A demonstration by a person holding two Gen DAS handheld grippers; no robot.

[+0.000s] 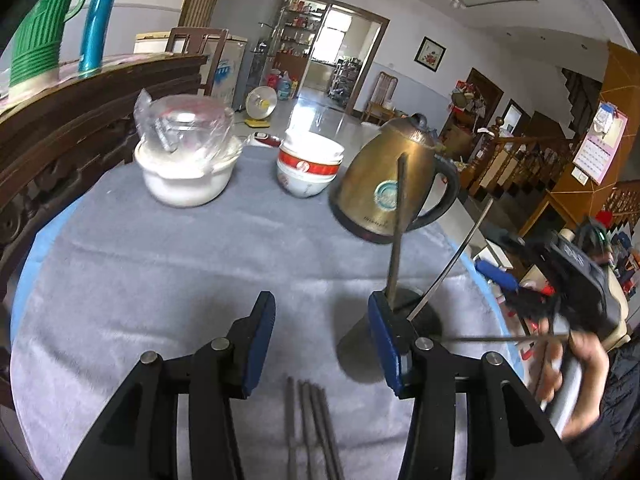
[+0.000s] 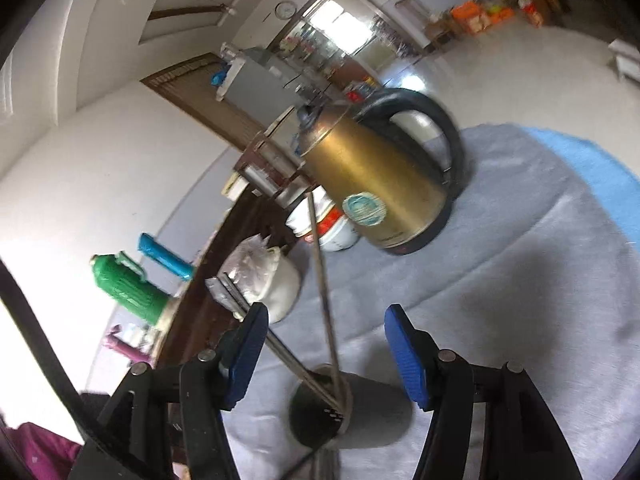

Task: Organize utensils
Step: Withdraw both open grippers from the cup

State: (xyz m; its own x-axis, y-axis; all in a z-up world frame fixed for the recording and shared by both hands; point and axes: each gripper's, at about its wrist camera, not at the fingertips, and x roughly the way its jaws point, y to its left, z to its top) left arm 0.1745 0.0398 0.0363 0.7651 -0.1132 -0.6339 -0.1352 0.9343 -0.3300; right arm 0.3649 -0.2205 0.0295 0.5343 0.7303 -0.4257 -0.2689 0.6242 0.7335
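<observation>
**Both grippers spread beside the chopstick holder**

The left wrist view shows the left gripper (image 1: 322,340) with its blue pads apart and nothing between them, above a grey cloth (image 1: 180,264) on the table. Just beyond its right pad stands a dark holder (image 1: 424,318) with chopsticks (image 1: 398,232) leaning out of it. More loose chopsticks (image 1: 314,428) lie on the cloth below the pads, a bundle that only this view shows. At the right edge a hand (image 1: 576,372) grips the other tool's handle, blurred.

The right wrist view, tilted, shows the right gripper (image 2: 326,360) spread open too, empty, with the holder's mouth (image 2: 320,404) seen from above between and just past its fingers; the sticks (image 2: 322,280) rise from it, one upright, others slanting left.

Both views include the brass kettle (image 1: 388,188), stacked bowls (image 1: 310,168) and a white pot (image 1: 186,172) with a plastic bag in it.
</observation>
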